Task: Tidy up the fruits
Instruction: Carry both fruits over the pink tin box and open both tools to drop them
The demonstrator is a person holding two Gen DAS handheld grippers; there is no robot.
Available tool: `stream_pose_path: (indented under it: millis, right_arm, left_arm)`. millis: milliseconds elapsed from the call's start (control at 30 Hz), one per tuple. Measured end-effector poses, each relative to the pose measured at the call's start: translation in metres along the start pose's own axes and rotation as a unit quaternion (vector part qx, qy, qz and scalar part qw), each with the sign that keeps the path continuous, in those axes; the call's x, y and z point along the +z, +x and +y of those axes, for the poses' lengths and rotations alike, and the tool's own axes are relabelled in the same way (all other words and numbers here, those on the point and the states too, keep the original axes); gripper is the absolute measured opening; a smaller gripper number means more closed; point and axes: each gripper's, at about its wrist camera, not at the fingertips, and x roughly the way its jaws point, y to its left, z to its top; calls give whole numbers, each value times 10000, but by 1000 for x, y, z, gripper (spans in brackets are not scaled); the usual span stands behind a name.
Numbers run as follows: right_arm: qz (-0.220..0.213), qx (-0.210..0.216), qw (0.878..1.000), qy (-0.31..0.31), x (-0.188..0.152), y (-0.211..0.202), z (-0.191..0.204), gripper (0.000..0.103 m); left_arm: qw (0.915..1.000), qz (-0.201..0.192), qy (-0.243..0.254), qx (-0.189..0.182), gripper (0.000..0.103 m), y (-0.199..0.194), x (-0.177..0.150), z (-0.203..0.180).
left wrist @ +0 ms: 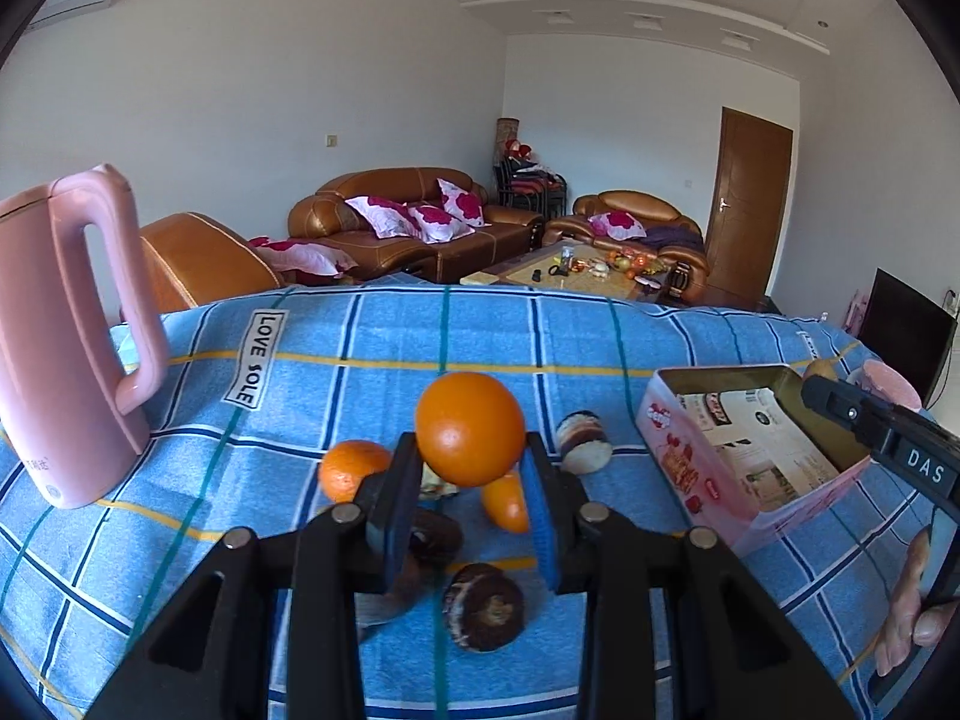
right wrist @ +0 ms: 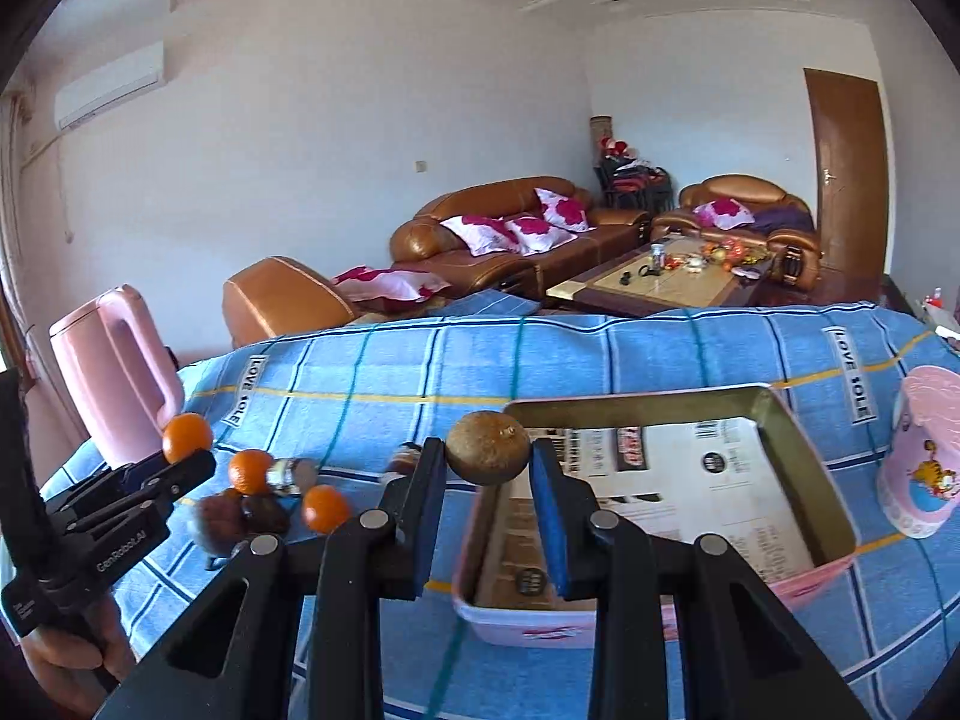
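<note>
My left gripper (left wrist: 471, 456) is shut on a large orange (left wrist: 470, 427) and holds it above the blue checked cloth (left wrist: 360, 348). Below it lie two smaller oranges (left wrist: 348, 468) and several dark brown round fruits (left wrist: 483, 606). My right gripper (right wrist: 487, 468) is shut on a brown round fruit (right wrist: 487, 447), held over the near left edge of the open pink tin box (right wrist: 798, 582). The box holds only printed paper. The left gripper with its orange (right wrist: 187, 437) also shows at the left of the right wrist view.
A pink kettle (left wrist: 66, 336) stands at the table's left. A pink cup (right wrist: 927, 450) stands right of the box. The box also shows in the left wrist view (left wrist: 690, 468). Beyond the table are brown sofas (left wrist: 414, 222) and a coffee table (left wrist: 576, 270).
</note>
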Motion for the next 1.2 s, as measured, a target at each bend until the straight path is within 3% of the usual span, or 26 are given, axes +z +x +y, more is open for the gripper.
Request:
stream_pose_path:
  millis: [333, 533, 933, 1200]
  right_arm:
    - [176, -714, 9970, 243, -5, -3, -80, 31]
    - [401, -914, 9949, 158, -10, 3, -99, 31]
    - [868, -888, 9922, 78, -22, 22, -94, 31]
    - [830, -773, 9931, 304, -22, 18, -97, 31]
  left_arm:
    - [9967, 189, 420, -669, 35, 20, 3, -106]
    - [9933, 483, 551, -889, 35, 42, 2, -156]
    - [9893, 909, 821, -792, 35, 63, -12, -174]
    - [9903, 814, 883, -692, 38, 59, -13, -175]
